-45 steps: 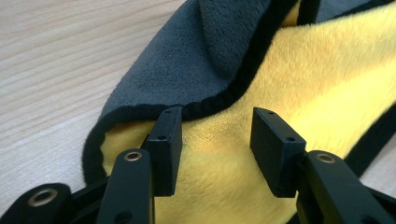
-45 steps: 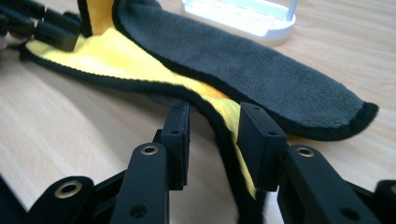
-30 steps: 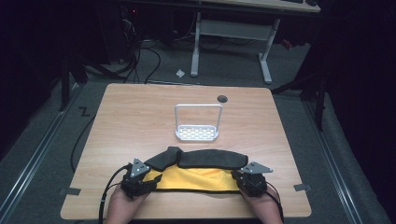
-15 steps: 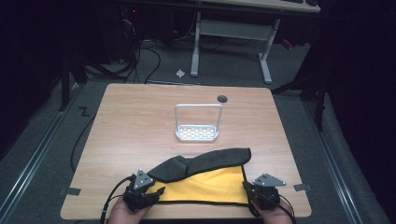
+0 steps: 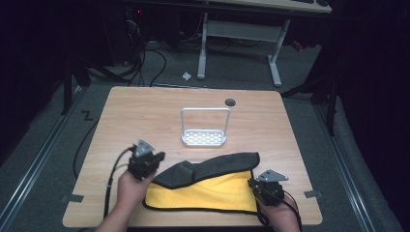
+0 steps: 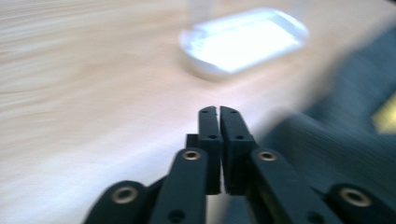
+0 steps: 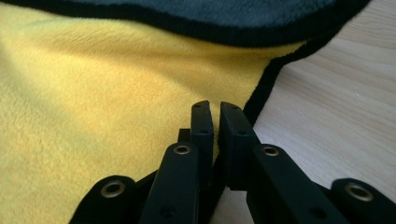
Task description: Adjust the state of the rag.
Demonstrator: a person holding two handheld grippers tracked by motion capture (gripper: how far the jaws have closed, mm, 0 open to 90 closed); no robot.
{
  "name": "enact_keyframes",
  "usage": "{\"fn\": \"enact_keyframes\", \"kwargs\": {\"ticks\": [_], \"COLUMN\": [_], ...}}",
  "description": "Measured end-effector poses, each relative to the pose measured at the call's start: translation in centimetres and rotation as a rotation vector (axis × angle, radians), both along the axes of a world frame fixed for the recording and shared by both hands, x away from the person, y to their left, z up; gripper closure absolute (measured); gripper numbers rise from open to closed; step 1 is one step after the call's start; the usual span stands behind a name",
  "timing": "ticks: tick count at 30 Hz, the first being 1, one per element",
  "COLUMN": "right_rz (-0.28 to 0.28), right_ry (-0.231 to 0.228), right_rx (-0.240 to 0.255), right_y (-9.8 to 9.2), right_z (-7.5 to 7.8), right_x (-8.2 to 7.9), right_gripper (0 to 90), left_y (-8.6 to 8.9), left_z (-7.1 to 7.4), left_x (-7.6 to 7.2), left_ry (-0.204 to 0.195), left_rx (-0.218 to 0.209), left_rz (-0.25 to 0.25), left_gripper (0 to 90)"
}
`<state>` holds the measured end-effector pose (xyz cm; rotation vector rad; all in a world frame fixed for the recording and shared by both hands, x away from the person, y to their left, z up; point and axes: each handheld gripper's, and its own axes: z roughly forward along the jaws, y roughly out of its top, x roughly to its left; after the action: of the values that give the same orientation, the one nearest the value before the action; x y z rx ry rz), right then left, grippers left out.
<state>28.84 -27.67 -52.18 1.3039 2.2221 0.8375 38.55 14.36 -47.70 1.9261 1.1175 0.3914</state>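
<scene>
Near the front edge of the wooden table (image 5: 145, 111) lies the cloth (image 5: 203, 193). It is a plush towel, yellow on one face and dark grey on the other, with a black stitched hem, and its far edge is folded back so the grey side shows as a band across the top. I judge it light, limp and a bit grippy. It won't slip from the pads, but it will sag and drag on the wood, and any part I don't hold will trail. The hem at the corners is the place to take it, since the stitching gives the jaws a firmer ridge than the fleece.

My left gripper (image 5: 158, 156) is beside the cloth's left end and off it. In the left gripper view its jaws are pressed together with nothing between them (image 6: 219, 109), pointing toward the white perforated rack (image 6: 243, 39) that stands mid-table (image 5: 204, 137). The grey fabric (image 6: 327, 140) is blurred off to one side.

My right gripper (image 5: 252, 183) sits at the cloth's near right corner. Its jaws have just been opening and stand a narrow slit apart (image 7: 214, 105) over the yellow pile (image 7: 93, 93), where the black hem runs under them. I cannot tell whether a fold is nipped between the pads.

I can read no brand, label or writing on the cloth, rack or grippers.
</scene>
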Motion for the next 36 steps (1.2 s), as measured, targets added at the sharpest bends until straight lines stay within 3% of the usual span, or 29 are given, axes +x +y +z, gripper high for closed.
{"fn": "enact_keyframes", "kwargs": {"ticks": [2, 4, 6, 9, 12, 15, 16, 17, 18, 19, 21, 23, 25, 26, 27, 31, 33, 36], "right_rz": [-0.001, -0.010, -0.012, -0.014, -0.016, -0.013, -0.014, -0.015, -0.015, -0.015, -0.018, -0.015, -0.011, -0.011, -0.014, -0.008, -0.006, -0.004], "right_ry": [-0.002, 0.002, 0.002, 0.000, -0.001, -0.002, -0.002, -0.001, -0.001, -0.001, 0.001, -0.002, -0.004, -0.004, -0.002, -0.004, -0.006, -0.005], "right_rx": [0.002, 0.017, 0.019, 0.013, 0.013, 0.016, 0.018, 0.020, 0.020, 0.022, 0.027, 0.024, 0.020, 0.019, 0.020, 0.015, 0.016, 0.015], "right_y": [-0.4, -0.7, -0.7, -0.5, -0.5, -0.6, -0.6, -0.6, -0.6, -0.6, -0.6, -0.6, -0.6, -0.6, -0.6, -0.6, -0.7, -0.7], "right_z": [0.0, 0.0, 0.0, 0.0, -0.1, -0.1, -0.1, -0.1, -0.1, -0.1, -0.1, -0.1, -0.1, -0.1, -0.1, -0.1, -0.1, -0.1], "right_x": [-0.4, -0.5, -0.4, -0.4, -0.5, -0.5, -0.5, -0.5, -0.5, -0.5, -0.5, -0.5, -0.5, -0.6, -0.6, -0.7, -0.7, -0.8], "right_gripper": [84.9, 85.0, 85.0, 84.9, 84.9, 84.8, 84.8, 84.8, 84.8, 84.7, 84.7, 84.7, 84.7, 84.7, 84.8, 85.1, 85.2, 85.1], "left_y": [0.4, -0.2, -0.7, -1.0, -1.6, -2.6, -3.2, -4.1, -4.1, -4.7, -5.5, -6.1, -5.8, -5.4, -4.9, -2.5, -1.5, -0.2], "left_z": [0.3, -0.1, -0.9, -2.3, -2.6, -2.5, -2.7, -3.0, -3.0, -3.2, -3.5, -3.6, -3.4, -3.1, -2.8, -1.9, -1.7, -2.3], "left_x": [-0.1, -1.6, -3.0, -4.7, -6.1, -7.3, -7.6, -8.0, -8.0, -8.1, -7.8, -7.5, -6.7, -6.1, -5.4, -2.3, -0.8, 1.6], "left_ry": [-0.013, -0.034, -0.024, 0.011, 0.013, 0.018, 0.031, 0.015, 0.015, -0.006, -0.001, -0.010, -0.001, 0.007, 0.008, 0.040, 0.042, 0.100], "left_rx": [-0.003, 0.009, -0.001, -0.049, -0.043, -0.051, -0.049, -0.011, -0.011, 0.034, 0.080, 0.117, 0.095, 0.062, 0.035, -0.023, -0.010, -0.031], "left_rz": [-0.004, -0.053, -0.077, -0.094, -0.132, -0.186, -0.214, -0.216, -0.216, -0.211, -0.198, -0.192, -0.191, -0.190, -0.180, -0.099, -0.065, -0.019], "left_gripper": [87.2, 81.5, 78.7, 78.5, 73.3, 55.1, 39.2, 32.8, 26.6, 26.6, 21.5, 40.6, 74.7, 74.7, 84.2, 86.5, 86.8, 85.9]}}
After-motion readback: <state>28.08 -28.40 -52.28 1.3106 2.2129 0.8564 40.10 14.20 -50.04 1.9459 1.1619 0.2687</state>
